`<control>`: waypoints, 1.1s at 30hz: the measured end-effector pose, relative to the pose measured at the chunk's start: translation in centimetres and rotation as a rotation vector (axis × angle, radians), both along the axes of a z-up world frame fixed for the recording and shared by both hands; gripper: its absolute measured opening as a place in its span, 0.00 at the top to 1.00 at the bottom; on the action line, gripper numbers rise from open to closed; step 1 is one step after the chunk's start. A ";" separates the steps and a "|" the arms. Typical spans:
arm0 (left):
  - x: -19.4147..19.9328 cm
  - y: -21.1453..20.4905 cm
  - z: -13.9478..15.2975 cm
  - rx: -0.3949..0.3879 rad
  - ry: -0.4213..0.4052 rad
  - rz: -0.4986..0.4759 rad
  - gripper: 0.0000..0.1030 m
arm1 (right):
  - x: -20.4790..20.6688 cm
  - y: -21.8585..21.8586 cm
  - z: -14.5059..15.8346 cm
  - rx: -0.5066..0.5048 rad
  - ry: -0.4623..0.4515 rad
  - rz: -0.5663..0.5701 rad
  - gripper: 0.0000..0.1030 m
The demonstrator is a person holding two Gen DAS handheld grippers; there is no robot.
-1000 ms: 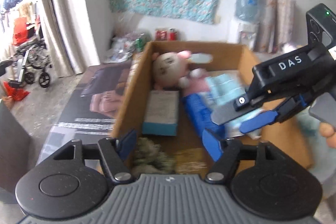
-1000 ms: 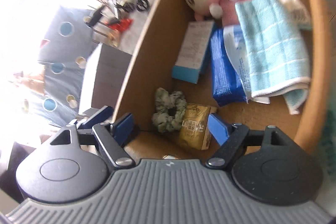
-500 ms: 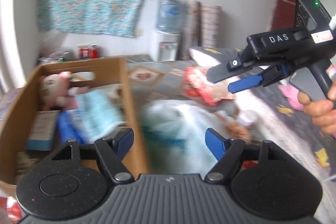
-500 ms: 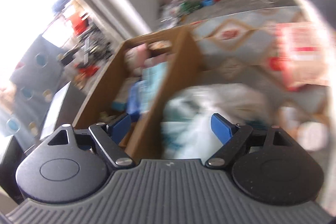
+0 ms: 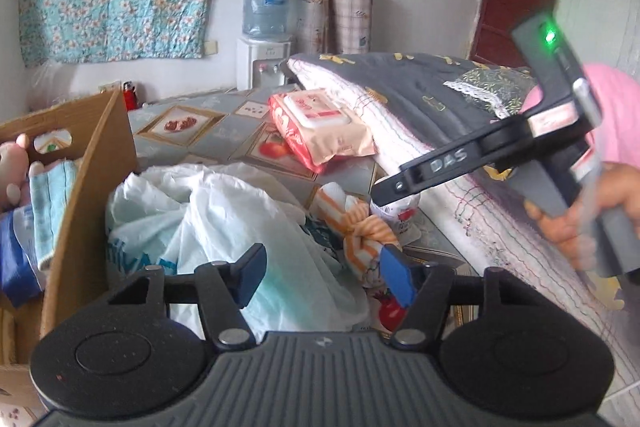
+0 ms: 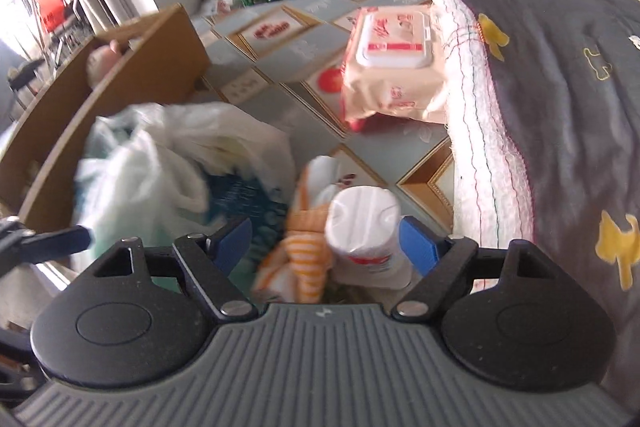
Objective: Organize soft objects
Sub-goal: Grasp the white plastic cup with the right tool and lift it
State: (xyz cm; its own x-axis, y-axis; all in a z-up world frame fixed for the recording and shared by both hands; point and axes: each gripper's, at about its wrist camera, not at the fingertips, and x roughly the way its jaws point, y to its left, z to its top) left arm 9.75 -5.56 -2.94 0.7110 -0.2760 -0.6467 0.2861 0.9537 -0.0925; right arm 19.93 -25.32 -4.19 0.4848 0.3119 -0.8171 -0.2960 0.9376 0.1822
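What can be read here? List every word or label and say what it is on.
"DAS": on the right gripper body, seen from the left wrist.
Wet-wipes pack: red print, too blurred to read.
White canister: red label, unreadable.
Plastic bag: teal lettering, crumpled and unreadable.
Water jug: label too small.

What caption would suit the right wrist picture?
Open right gripper hovers over an orange striped cloth and white canister, beside a cardboard box.

Left gripper (image 5: 322, 277) hung open over white bag (image 5: 224, 227), jaws just narrowed, nothing between. Box (image 5: 92, 179) at left edge, orange striped cloth (image 5: 356, 227) centre, wipes pack (image 5: 320, 125) above, right gripper (image 5: 500, 151) at right.
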 end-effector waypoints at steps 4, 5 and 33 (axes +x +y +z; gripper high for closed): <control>0.1 0.8 -0.3 -0.029 0.012 0.018 0.43 | 1.4 0.4 -1.7 -0.034 0.017 0.006 0.28; 0.1 1.0 -0.2 -0.033 0.013 0.020 0.44 | 1.6 0.3 -2.1 -0.039 0.019 0.003 0.31; -2.5 -1.0 -0.4 -0.049 0.006 -0.050 0.44 | -3.0 -6.1 4.2 0.209 -0.082 -0.166 0.54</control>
